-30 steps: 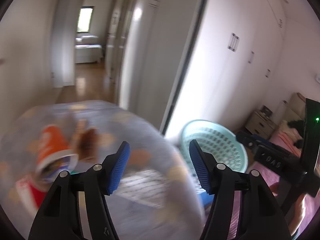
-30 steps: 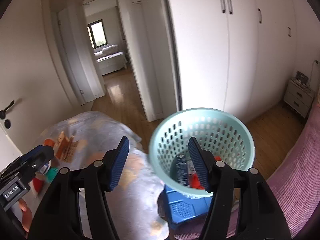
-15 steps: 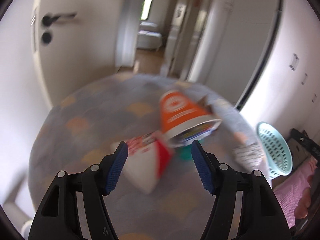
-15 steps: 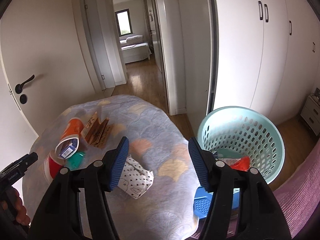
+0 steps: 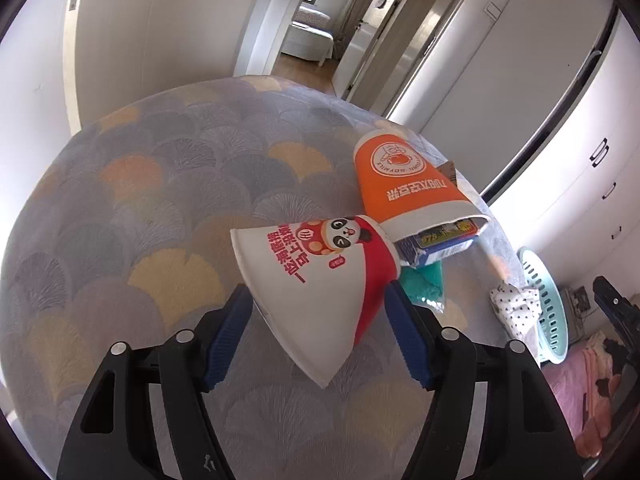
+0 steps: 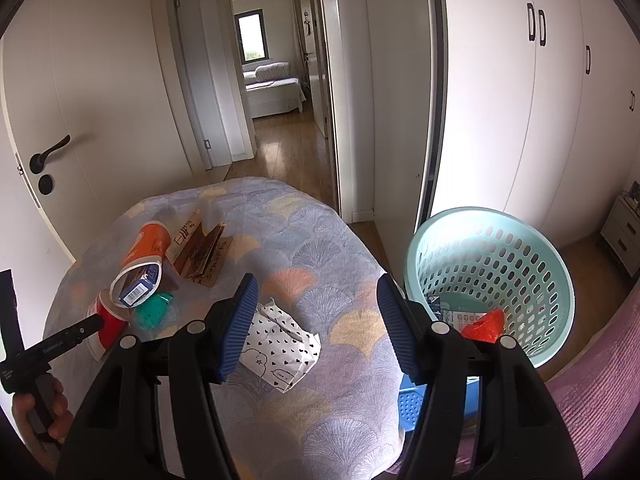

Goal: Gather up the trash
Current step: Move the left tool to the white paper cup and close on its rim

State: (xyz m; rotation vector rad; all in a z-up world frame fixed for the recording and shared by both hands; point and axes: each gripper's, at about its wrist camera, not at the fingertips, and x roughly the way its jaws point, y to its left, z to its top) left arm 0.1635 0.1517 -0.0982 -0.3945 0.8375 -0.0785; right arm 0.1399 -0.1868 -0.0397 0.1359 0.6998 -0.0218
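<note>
A flattened red and white panda paper cup (image 5: 316,280) lies on the patterned tablecloth (image 5: 160,184). My left gripper (image 5: 318,340) is open, its jaws on either side of the cup's near end. An orange cup (image 5: 400,184) on its side holds a blue carton (image 5: 440,244); a teal wrapper (image 5: 424,284) lies beside it. In the right wrist view my right gripper (image 6: 316,324) is open and empty above a white polka-dot paper bag (image 6: 280,344). The orange cup (image 6: 144,248), the red cup (image 6: 108,320) and brown cardboard (image 6: 204,256) lie at left.
A light blue perforated basket (image 6: 492,280) stands right of the table with a red wrapper (image 6: 480,326) and packaging inside. A blue stool (image 6: 412,404) is under it. A pink bedspread (image 6: 592,392) is at right. A white door and wardrobes stand behind.
My left gripper swung from the basket side to the table and closed in on the red and white cup. My right gripper moved left from over the basket to over the polka-dot bag.
</note>
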